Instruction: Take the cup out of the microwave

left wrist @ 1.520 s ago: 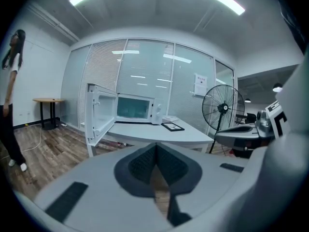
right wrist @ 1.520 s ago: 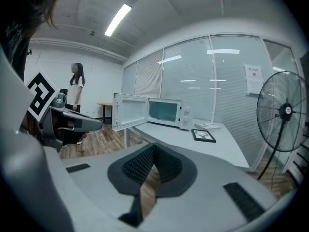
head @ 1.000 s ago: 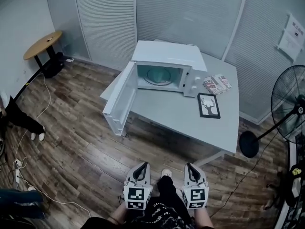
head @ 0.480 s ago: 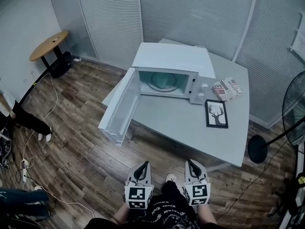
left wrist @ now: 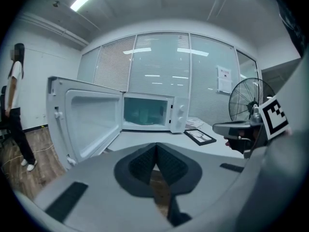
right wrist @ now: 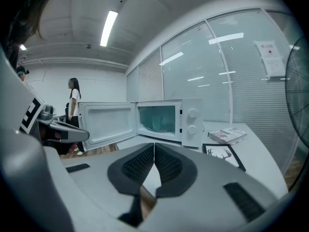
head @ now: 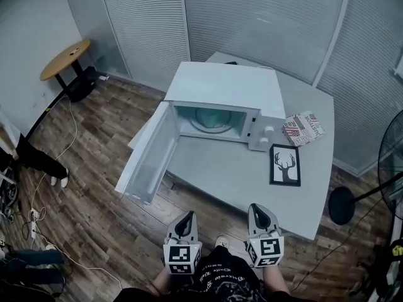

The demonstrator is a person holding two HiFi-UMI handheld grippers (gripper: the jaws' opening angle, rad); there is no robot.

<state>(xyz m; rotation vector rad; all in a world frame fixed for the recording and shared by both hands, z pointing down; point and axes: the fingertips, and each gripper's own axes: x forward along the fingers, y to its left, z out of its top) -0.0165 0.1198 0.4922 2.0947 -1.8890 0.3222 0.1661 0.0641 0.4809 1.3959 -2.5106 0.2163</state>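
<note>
Head view: one microwave (head: 223, 90), door open, on the tabletop (head: 239, 168); one framed deer print (head: 284, 165); one magazine (head: 302, 128), print unreadable. Left gripper view: left gripper (left wrist: 155, 151) jaws pressed together, empty; one dim cup (left wrist: 145, 115) inside the microwave. Right gripper view: right gripper (right wrist: 153, 151) jaws likewise together, empty.

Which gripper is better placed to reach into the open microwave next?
Probably the right gripper: the open door juts out on the left gripper's side, while the right one has a free line to the microwave cavity. Both are shut and not near it.
</note>
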